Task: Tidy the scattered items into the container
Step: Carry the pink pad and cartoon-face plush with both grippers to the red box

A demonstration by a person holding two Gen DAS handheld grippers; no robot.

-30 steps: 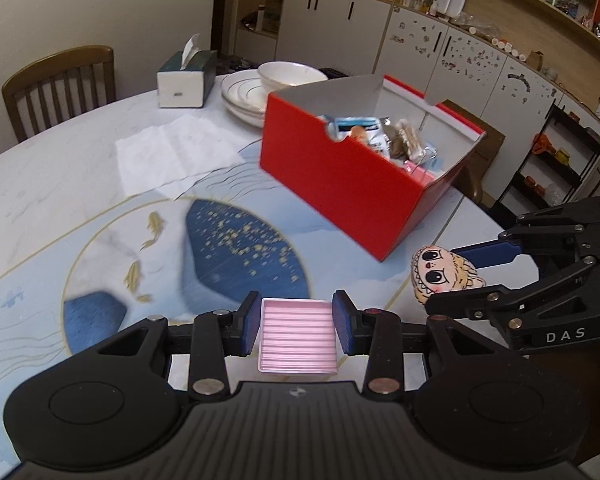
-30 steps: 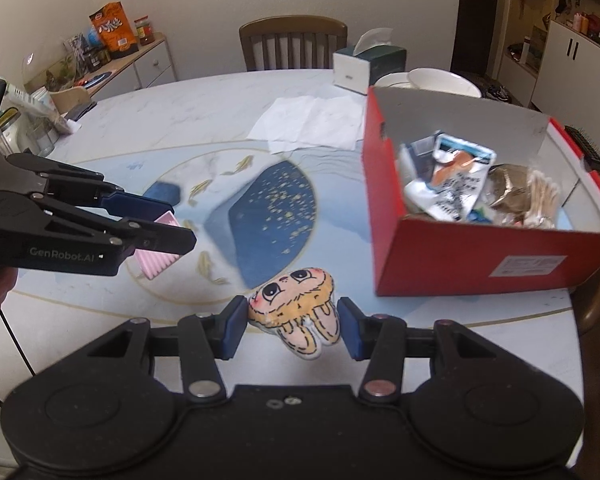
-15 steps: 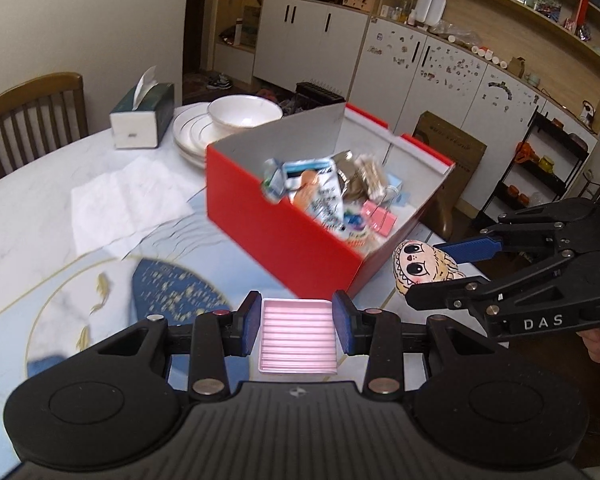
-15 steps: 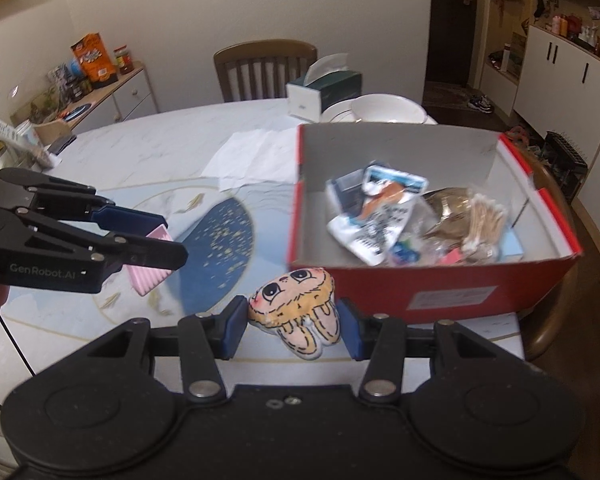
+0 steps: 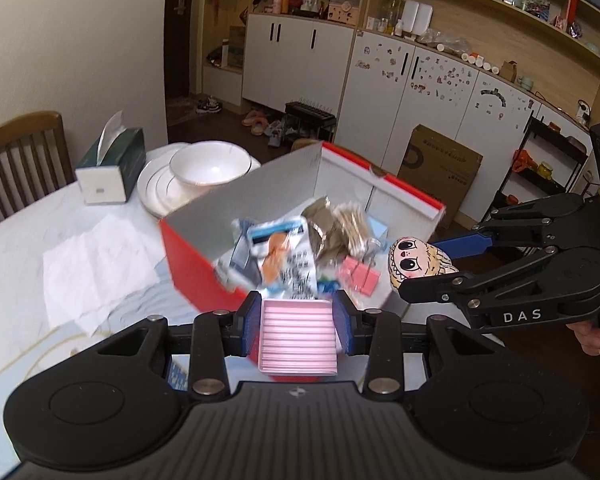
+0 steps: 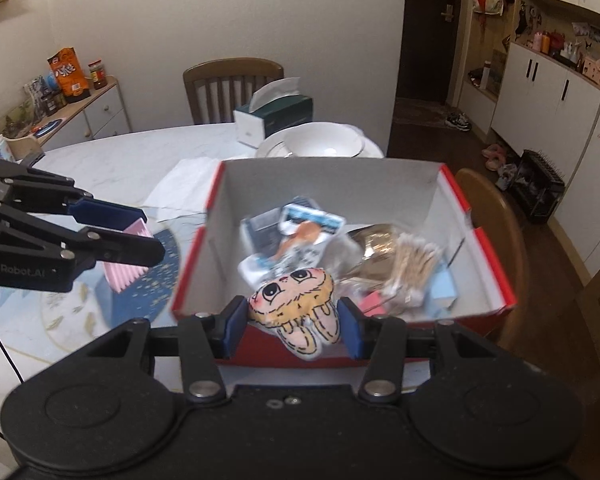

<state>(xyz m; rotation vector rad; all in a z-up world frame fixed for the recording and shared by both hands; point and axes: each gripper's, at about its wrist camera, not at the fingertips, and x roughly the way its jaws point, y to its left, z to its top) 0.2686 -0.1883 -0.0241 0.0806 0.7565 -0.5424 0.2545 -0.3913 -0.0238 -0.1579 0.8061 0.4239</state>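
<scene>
Left wrist view, left gripper (image 5: 299, 320) pinching pink ribbed pad (image 5: 299, 336), right wrist view, right gripper (image 6: 294, 322) pinching doll-face plush (image 6: 296, 312) over red box (image 6: 480, 316).

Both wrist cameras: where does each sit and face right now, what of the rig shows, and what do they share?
Left wrist: on the left gripper, facing the red box; its fingers clamp a pink ribbed pad; right gripper enters from the right.
Right wrist: on the right gripper, looking into the box; its fingers clamp a cartoon doll; left gripper enters from the left.
Shared: box, tissue box, white bowl, both held items.
</scene>
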